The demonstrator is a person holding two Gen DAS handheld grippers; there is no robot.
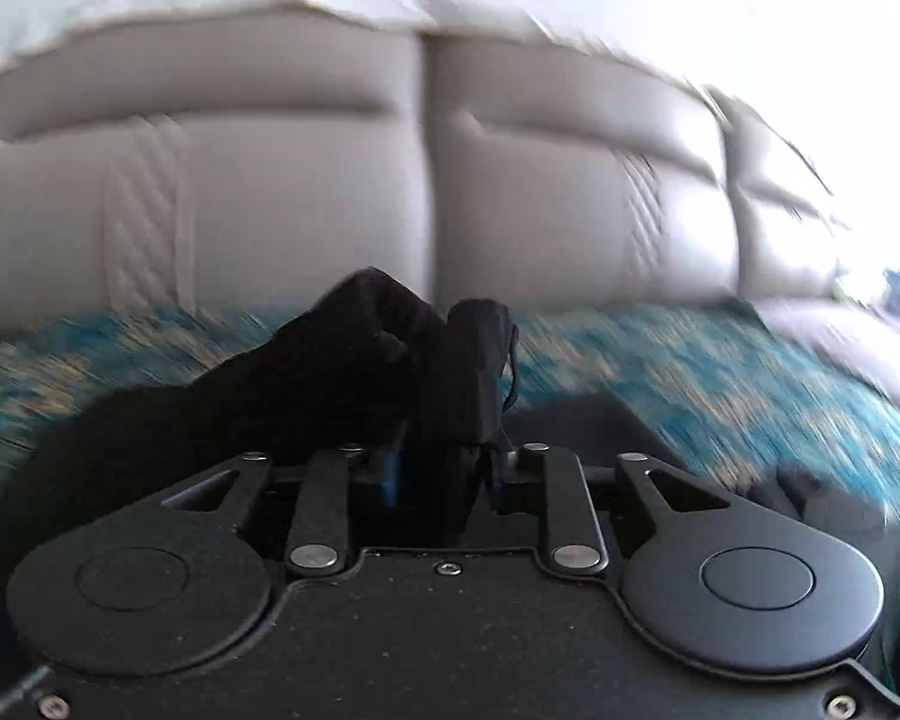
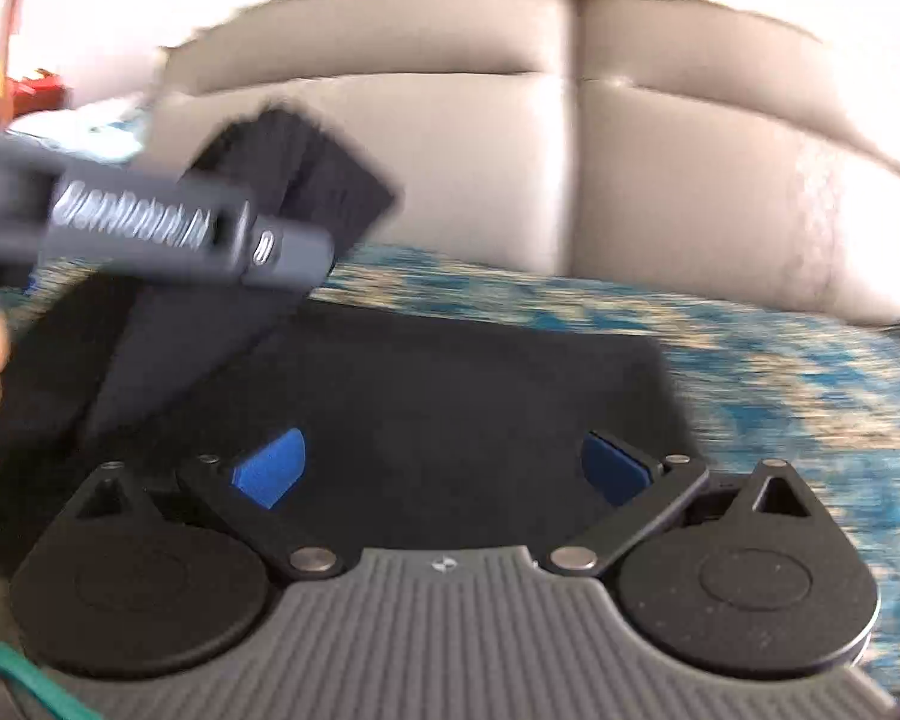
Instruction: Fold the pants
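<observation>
Black pants lie on a blue patterned cover over a beige couch. Left tongs pinch a lifted fold of them, right tongs hang wide above.

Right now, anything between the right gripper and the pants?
No. The open right gripper hangs directly over the black pants lying flat. The left gripper holds a lifted fold off to the side, not in between.

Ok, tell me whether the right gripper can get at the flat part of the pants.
Probably yes: the right gripper is open with the flat pants directly ahead and nothing between. The left gripper holds a raised flap off to one side.
</observation>
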